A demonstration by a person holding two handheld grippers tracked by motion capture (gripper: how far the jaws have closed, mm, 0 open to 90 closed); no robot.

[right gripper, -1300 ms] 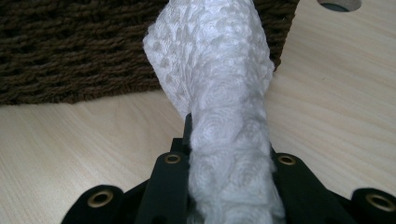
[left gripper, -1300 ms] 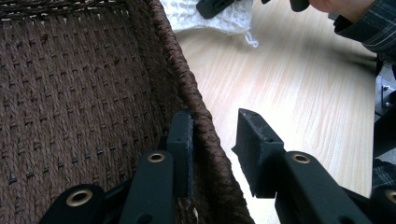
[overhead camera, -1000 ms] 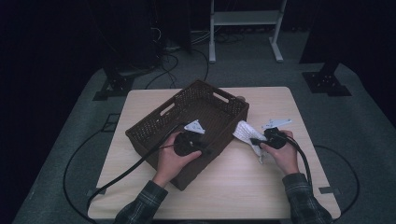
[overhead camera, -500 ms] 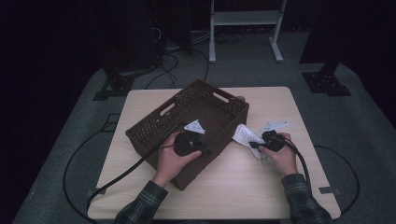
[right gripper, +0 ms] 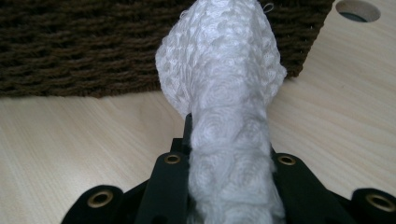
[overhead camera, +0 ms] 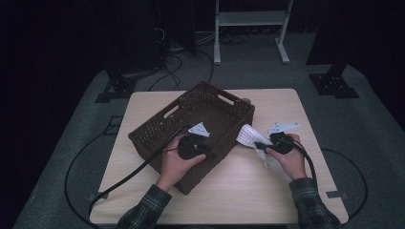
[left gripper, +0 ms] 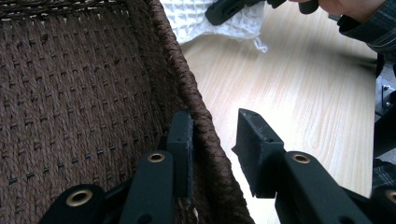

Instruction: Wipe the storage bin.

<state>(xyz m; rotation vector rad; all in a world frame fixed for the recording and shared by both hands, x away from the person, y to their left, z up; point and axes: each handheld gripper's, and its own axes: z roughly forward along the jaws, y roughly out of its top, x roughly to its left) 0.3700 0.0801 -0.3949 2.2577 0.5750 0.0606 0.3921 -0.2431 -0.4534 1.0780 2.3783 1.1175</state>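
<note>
Since a second ago my right gripper [overhead camera: 260, 144] has drawn a little nearer the basket [overhead camera: 167, 138] with the white cloth [overhead camera: 247, 136], while my left gripper [overhead camera: 208, 153] has stayed put on the rim. On the table [overhead camera: 267, 186] the basket sits left of centre, turned at an angle, its long axis running from near left to far right. My left gripper straddles its near right wall [left gripper: 205, 135], one jaw inside and one outside with a clear gap, so it is open and only bracketing the weave, not squeezing it. My right gripper is clamped on the cloth [right gripper: 229, 140], which bunches up between the jaws and stands out ahead of them toward the basket side [right gripper: 84, 51]. The cloth lies just right of the basket, close to the wall, with the opening up and to the left of it. I judge the move ahead is to lift the cloth over that wall; the rim itself is what stands in the way, and my left hand [overhead camera: 174, 164] is near the path. A hole in the table [right gripper: 357, 10] lies beyond the basket corner.
</note>
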